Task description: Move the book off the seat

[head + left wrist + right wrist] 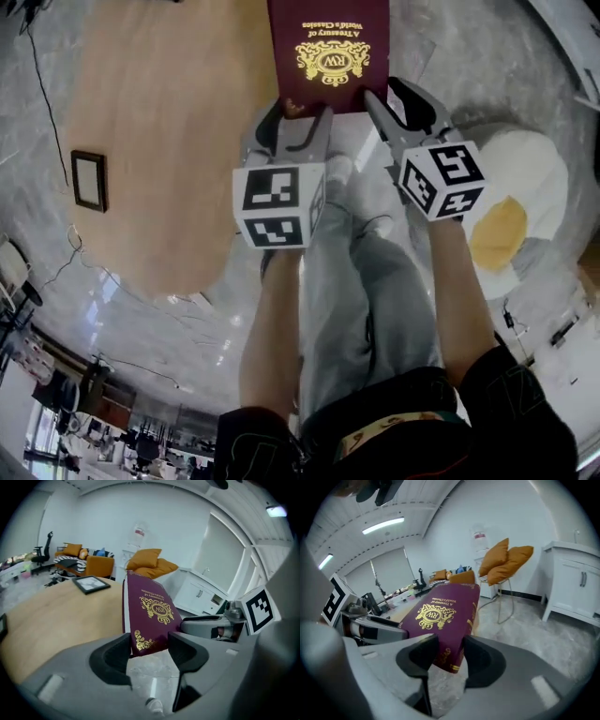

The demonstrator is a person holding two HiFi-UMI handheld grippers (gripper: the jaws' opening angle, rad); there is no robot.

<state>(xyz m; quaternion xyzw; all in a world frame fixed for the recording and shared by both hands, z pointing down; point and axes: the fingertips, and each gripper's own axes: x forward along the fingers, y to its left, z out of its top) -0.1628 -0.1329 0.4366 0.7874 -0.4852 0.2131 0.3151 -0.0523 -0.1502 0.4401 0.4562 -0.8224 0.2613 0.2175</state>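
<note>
Bright, even light is cast by ceiling strip lights [383,525]. Edges are bent by fisheye distortion, corners darkened; glare is shown on the glossy floor [141,319].

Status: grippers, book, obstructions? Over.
Left gripper, right gripper: both shut on book. Book aloft, table at its left. Nothing blocking seen.

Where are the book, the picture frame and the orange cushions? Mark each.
Book [331,59], head view, on the gold crest of its cover.
Frame [89,181], head view, on its middle.
Cushions [496,557], right gripper view, on the left cushion.
</note>
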